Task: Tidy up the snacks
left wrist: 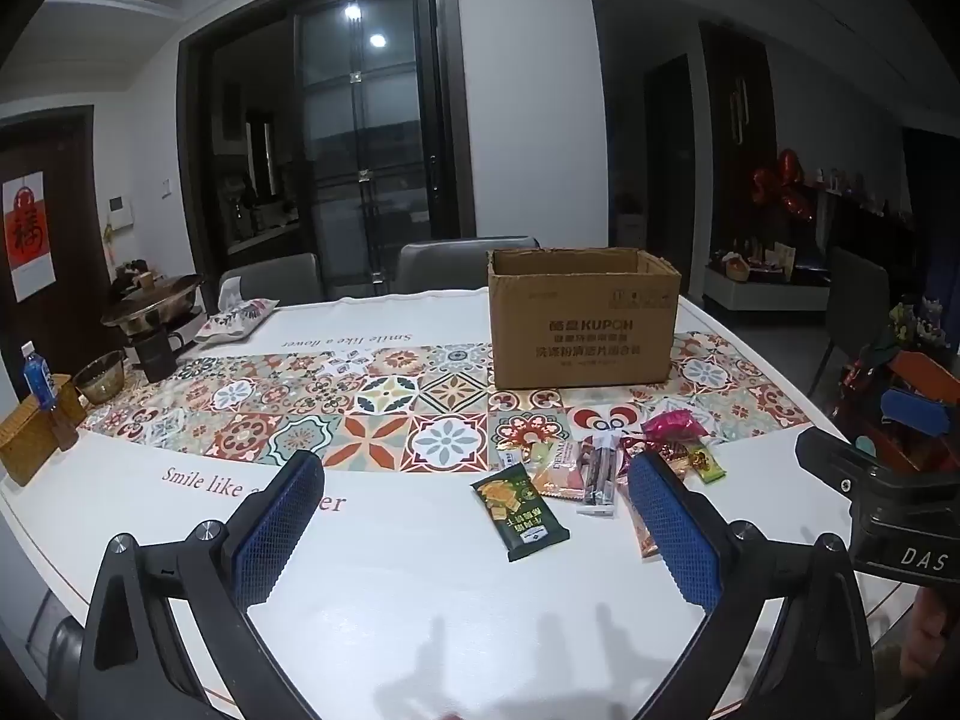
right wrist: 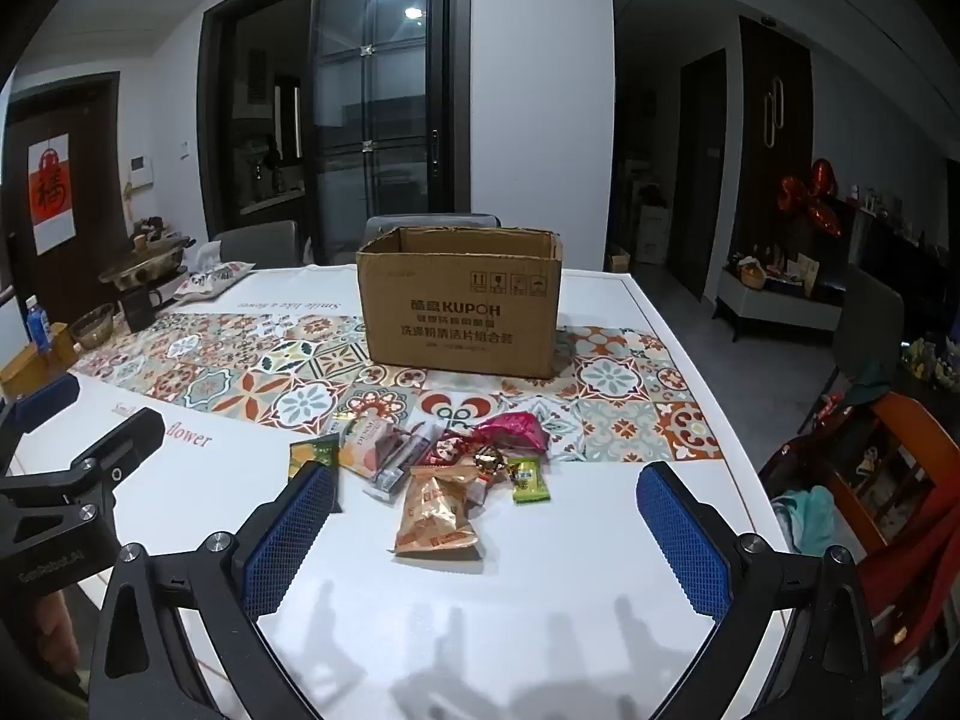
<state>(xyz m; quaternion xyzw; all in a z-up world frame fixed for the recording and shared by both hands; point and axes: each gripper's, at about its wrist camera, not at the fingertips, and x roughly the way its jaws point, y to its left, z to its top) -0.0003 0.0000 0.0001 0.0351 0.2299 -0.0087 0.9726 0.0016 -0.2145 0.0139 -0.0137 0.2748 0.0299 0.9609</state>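
Both tongs (left wrist: 477, 495) (right wrist: 489, 501) gape empty over snacks (right wrist: 444, 474), box (right wrist: 462, 312) behind, pot (left wrist: 153, 306) far left.

Plain brown cardboard box (right wrist: 462, 300) with black print sits on a white tablecloth (right wrist: 540, 570) banded in orange-teal floral tiles, dark green snack packet (left wrist: 519, 510) between blue-padded fingers (left wrist: 279, 528).

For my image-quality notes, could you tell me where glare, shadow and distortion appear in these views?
Left wrist: ceiling lights glare in the glass door; table edge bows. Right wrist: finger shadows on the table; cardboard box sharp, corners vignetted black.
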